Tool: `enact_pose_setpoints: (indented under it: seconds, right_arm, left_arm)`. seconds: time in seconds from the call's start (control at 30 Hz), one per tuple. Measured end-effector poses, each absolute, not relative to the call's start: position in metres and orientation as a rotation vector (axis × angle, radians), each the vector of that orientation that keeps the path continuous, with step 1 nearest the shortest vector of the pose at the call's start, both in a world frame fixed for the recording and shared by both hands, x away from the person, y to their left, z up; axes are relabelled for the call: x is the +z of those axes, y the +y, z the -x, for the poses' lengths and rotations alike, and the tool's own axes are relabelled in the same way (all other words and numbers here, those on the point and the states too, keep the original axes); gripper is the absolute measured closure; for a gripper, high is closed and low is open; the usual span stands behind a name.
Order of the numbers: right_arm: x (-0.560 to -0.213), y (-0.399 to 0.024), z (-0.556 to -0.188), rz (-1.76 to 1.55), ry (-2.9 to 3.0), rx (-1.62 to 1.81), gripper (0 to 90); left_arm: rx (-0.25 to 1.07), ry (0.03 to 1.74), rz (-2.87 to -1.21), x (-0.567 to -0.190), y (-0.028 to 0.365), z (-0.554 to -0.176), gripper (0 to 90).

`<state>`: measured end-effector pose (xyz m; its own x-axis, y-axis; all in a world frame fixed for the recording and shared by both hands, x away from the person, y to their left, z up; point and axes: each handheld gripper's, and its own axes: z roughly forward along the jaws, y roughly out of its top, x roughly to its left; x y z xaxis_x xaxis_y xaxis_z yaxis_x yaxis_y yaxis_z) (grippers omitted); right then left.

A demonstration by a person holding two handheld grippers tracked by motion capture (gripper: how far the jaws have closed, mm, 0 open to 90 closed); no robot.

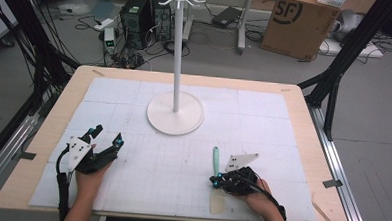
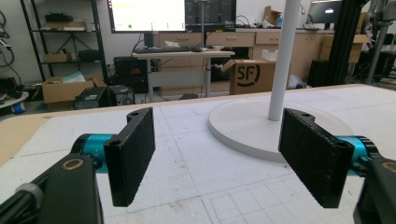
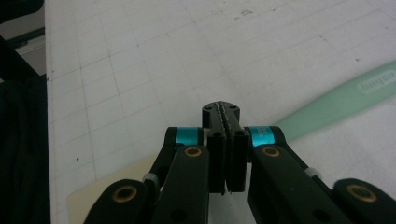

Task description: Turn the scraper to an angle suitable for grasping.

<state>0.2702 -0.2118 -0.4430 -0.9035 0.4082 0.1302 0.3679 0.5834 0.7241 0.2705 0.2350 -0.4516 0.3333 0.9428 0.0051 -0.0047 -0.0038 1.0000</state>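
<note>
A spatula with a mint-green handle (image 1: 215, 161) and a beige blade (image 1: 217, 204) lies flat on the white mat near the table's front. My right gripper (image 1: 215, 181) lies across its neck, pointing left. In the right gripper view the right gripper (image 3: 226, 112) has its jaws pressed together with nothing seen between the pads; the green handle (image 3: 336, 105) runs off to the right beneath them and the beige blade (image 3: 88, 198) shows at the lower left. My left gripper (image 1: 108, 135) rests at the front left, open and empty (image 2: 217, 154), and faces the white hook stand (image 2: 280, 126).
The white stand's round base (image 1: 175, 117) and tall pole (image 1: 177, 54) occupy the middle rear of the gridded mat (image 1: 263, 123). Beyond the table are a cardboard box (image 1: 298, 25), a computer tower (image 1: 135, 15) and cables on the floor. Black frame posts (image 1: 335, 81) flank the table.
</note>
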Motion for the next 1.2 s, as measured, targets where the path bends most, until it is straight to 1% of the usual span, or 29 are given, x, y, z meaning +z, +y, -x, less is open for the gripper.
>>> enact_pose_setpoints:
  seconds: [0.37, 0.57, 0.8, 1.2]
  right_arm:
    - [-0.438, -0.224, -0.272, -0.714, 2.721, 1.2, 89.9]
    - [-0.436, -0.235, -0.279, -0.919, 2.471, 1.295, 89.9]
    - [-0.438, -0.243, -0.293, -1.093, 2.336, 1.27, 89.9]
    - [-0.445, -0.234, -0.308, -1.154, 2.345, 1.186, 89.9]
  left_arm:
    - [0.959, 0.951, -1.351, -0.452, 0.235, -0.271, 27.7]
    - [0.959, 0.951, -1.351, -0.452, 0.235, -0.271, 27.7]
    - [0.96, 0.951, -1.352, -0.452, 0.235, -0.271, 27.8]
    - [0.96, 0.952, -1.352, -0.452, 0.234, -0.271, 27.8]
